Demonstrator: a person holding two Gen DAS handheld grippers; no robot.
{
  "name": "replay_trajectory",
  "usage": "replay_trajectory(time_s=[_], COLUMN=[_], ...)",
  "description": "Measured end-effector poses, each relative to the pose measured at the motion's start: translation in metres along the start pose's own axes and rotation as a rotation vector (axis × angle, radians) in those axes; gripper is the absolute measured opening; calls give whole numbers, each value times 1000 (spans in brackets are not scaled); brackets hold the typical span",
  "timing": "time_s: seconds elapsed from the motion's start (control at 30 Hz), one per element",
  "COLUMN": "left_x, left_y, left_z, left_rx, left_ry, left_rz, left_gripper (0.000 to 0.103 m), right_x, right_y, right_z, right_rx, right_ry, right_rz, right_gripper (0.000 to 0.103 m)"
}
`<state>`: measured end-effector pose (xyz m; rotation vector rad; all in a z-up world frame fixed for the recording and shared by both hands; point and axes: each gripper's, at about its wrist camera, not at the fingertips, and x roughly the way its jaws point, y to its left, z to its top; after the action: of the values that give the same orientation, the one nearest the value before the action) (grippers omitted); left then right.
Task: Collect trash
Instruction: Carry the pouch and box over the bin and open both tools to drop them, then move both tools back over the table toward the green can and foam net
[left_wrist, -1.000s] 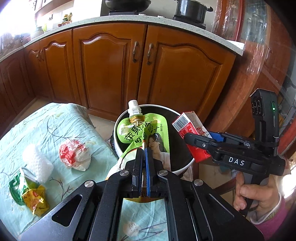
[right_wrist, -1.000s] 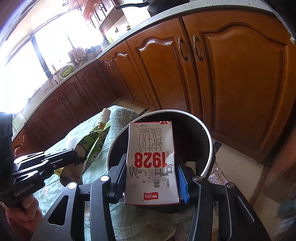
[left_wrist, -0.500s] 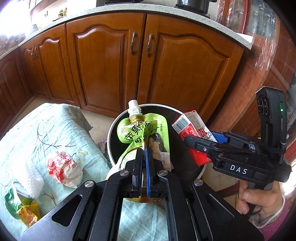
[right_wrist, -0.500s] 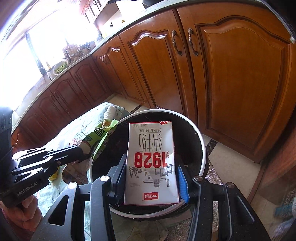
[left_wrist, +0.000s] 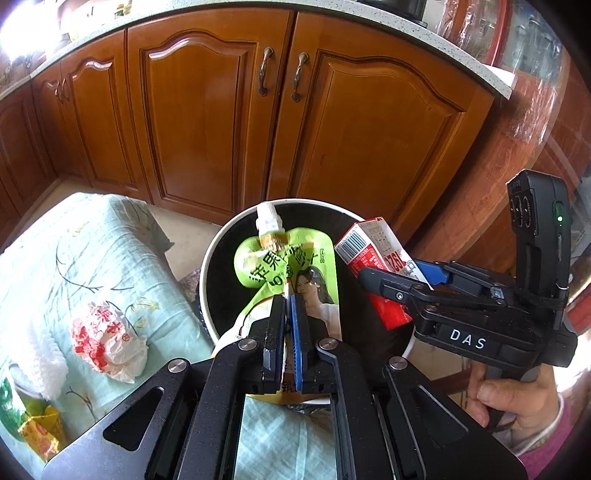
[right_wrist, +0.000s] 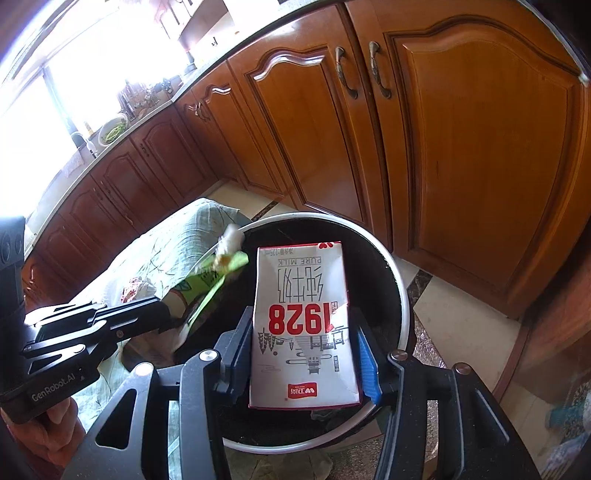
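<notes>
A round black bin with a white rim stands on the floor beside the table. My left gripper pinches the lower edge of a green drink pouch with a white cap. The pouch hangs over the bin's left half, and the jaws are just starting to open. My right gripper holds a red and white milk carton flat over the bin's opening. Its jaws are opening, with the carton still between the pads. The carton and right gripper show at the bin's right side.
A table with a pale green cloth holds a crumpled red and white wrapper, a white foam net and green and yellow wrappers. Wooden cabinet doors stand close behind the bin. A hand grips the right handle.
Both grippers have moved forward and a little down, so pouch and carton now hang further over the bin. The right jaws stand slightly wider around the carton.
</notes>
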<state>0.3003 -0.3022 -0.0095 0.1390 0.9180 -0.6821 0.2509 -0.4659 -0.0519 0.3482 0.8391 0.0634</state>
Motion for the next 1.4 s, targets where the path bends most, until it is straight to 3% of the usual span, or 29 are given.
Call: replay_trajectory(time_s=[0.13,0.23,0.37,0.63,0.73,0.97,1.23,1.4], left_x=[-7,-18,-36,-81,-98,-131,-153,-161], left_y=[5,10,21,57,75,115,150,165], left_z=[-6,-15,-34,-89,-109,-150,-181,-188], left_rx=[-26,-50,-106,-234,-288,-386,-478,-514], left_ry=[-16,-34,-66,-118,-135,-159,-179,-190], left_rz=[-15,-11,0,59,84,145,200,224], left_gripper=[19,23,37,53,53,54,54,54], right_x=[-7,-15,-25,-46,-51,-50,-31,-18], right_y=[-4,-3,0,30,48,104,152,173], right_z=[-3,-8,-18,-43,-49,-67,-81,-80], right_rx=[21,29,47,61,40,-99,-187,-209], right_ry=[-26,-47,-77,-101,-81,-40,-25,-5], right_rz=[7,16,47,116,138,61,202,224], right_gripper=[73,76,91,101,102,103,103,102])
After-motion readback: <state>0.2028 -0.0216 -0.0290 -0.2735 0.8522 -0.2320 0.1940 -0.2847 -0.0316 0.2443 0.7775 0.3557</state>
